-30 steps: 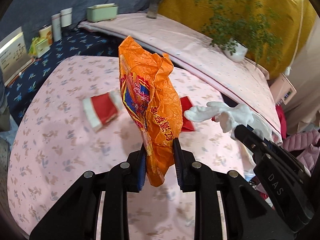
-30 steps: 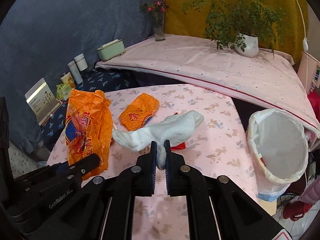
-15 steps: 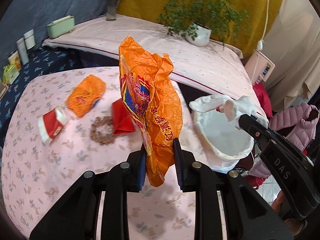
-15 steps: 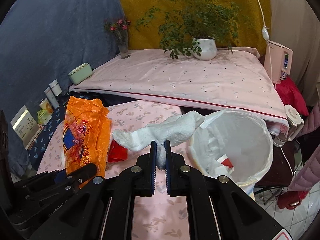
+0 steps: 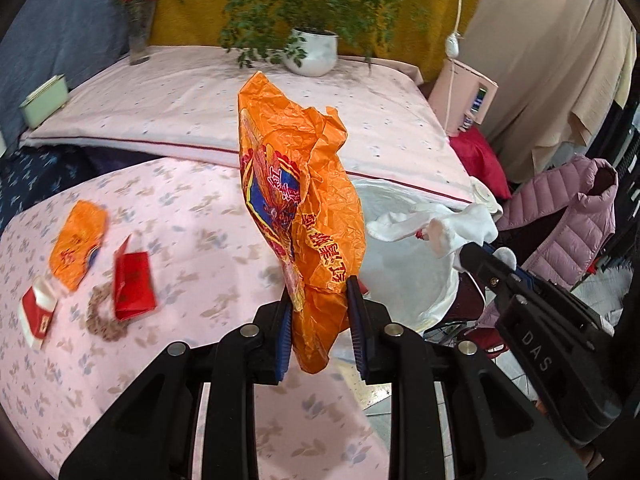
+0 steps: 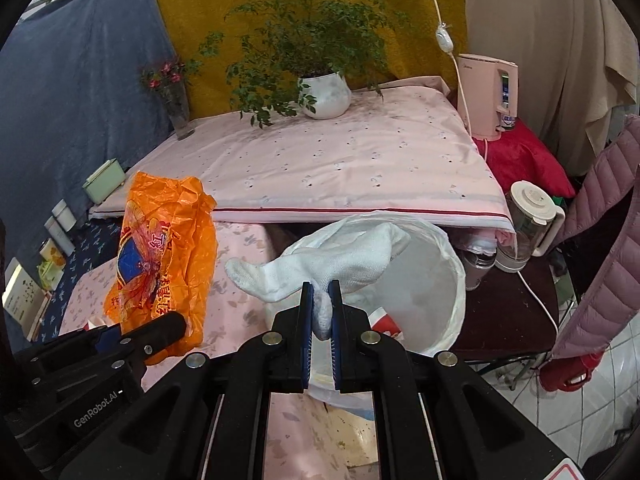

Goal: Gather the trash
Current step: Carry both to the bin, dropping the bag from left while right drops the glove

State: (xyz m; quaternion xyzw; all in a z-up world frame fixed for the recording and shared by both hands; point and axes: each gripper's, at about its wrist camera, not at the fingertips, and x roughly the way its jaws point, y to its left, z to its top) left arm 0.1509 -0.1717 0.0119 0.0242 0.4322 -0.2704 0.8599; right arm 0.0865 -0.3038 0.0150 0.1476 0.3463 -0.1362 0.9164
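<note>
Nearest the left wrist camera, the left hand-held gripper (image 5: 318,304) is clamped on the lower end of a crumpled orange plastic bag (image 5: 304,216), which stands up at 12 o'clock. The right hand-held gripper (image 6: 320,308) is pinched tight on the middle of a white sock (image 6: 320,258), whose ends stick out toward 10 and 1 o'clock.

A second ago both loads hung over the middle of the surface; since then both cameras have swung toward its edge, and the white-lined trash bin (image 6: 448,276) now sits straight behind the sock, at 12 to 1 o'clock. The carry looks almost finished, with release over the bin the likely next step.

On the floral pink surface (image 5: 192,216), at 9 o'clock in the left view, more trash waits: a small orange wrapper (image 5: 78,246), a red packet (image 5: 134,284), a red-and-white box (image 5: 38,312) and a brownish clump (image 5: 106,314).

Beyond lie a pink-covered bed (image 6: 340,160), a potted plant (image 6: 326,94) against a yellow wall, and a pink appliance (image 6: 488,94) at 1 o'clock.
</note>
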